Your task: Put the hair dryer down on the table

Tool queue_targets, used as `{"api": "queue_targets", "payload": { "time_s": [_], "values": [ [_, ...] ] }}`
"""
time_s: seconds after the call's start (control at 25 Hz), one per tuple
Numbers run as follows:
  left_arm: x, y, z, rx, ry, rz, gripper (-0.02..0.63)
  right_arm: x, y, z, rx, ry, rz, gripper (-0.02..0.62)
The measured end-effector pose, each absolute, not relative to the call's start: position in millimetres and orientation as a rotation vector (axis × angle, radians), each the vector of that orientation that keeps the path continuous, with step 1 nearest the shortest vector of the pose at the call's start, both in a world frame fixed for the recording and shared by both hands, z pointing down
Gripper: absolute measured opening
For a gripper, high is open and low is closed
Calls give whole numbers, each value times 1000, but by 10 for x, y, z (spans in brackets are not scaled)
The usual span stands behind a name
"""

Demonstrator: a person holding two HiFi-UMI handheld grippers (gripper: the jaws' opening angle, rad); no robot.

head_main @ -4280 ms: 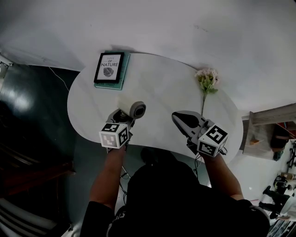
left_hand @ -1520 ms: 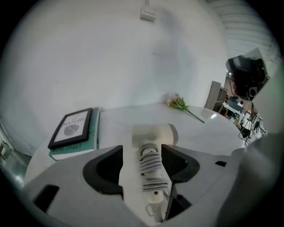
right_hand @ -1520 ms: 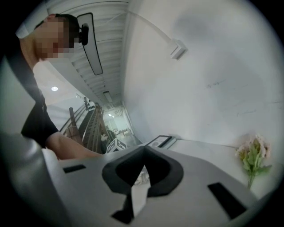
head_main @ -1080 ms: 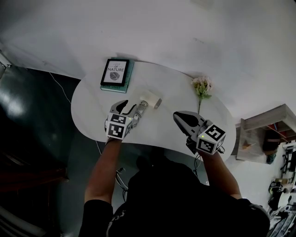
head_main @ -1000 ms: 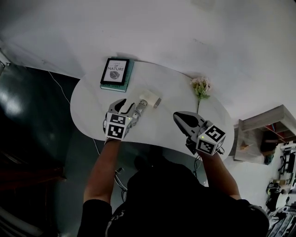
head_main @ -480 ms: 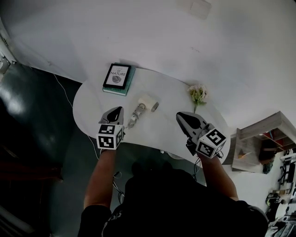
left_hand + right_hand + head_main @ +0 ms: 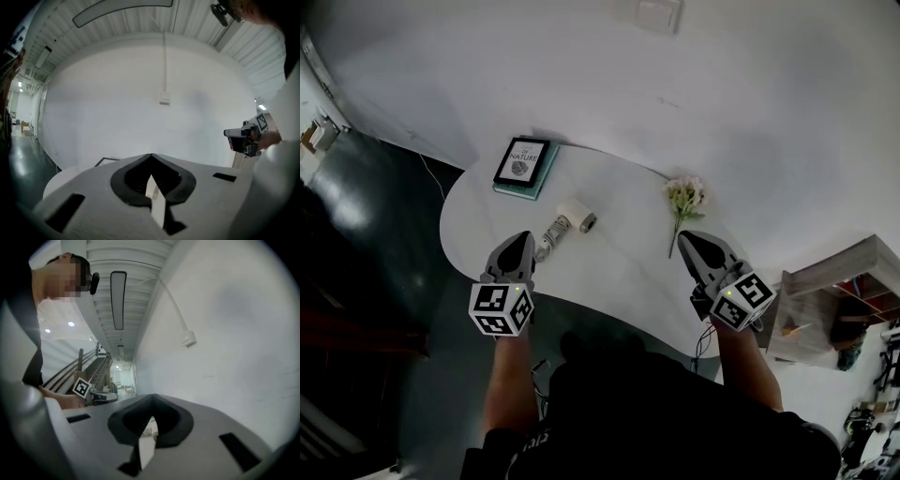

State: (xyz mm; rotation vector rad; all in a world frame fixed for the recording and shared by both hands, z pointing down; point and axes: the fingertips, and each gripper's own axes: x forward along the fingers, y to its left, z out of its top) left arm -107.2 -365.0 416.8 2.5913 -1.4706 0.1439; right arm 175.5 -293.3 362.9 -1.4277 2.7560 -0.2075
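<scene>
The white hair dryer (image 7: 570, 217) lies on its side on the white oval table (image 7: 619, 272), barrel toward the wall, handle toward me. My left gripper (image 7: 521, 238) hovers just left of the handle's end, apart from it, jaws shut and empty. In the left gripper view the gripper (image 7: 151, 157) points at the bare wall and the dryer is hidden. My right gripper (image 7: 685, 240) is over the table's right part, jaws shut with nothing in them. The right gripper view shows the gripper (image 7: 151, 398) closed to a point.
A framed print on a teal book (image 7: 523, 164) lies at the table's far left. A flower stem (image 7: 682, 199) lies at the far right. A wooden shelf (image 7: 834, 281) stands to the right of the table. Dark floor lies to the left.
The left gripper has let go of the dryer's handle, drawn back toward the near edge and closed its jaws. The dryer stays lying on the table. The right gripper has drifted slightly right.
</scene>
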Motion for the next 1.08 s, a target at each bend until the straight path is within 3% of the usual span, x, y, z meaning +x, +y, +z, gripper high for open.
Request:
{"api": "queue_targets", "payload": {
  "time_s": [0.4,1.08],
  "values": [
    [-574,-3433,3666,2795,-1514,135,8,2162,-2928,3347,-1467,2683,-69,3],
    [-1001,-3858,3666,2788,-1417,177,8,1733,-3180,3277,-1467,2679,-38,3]
  ]
}}
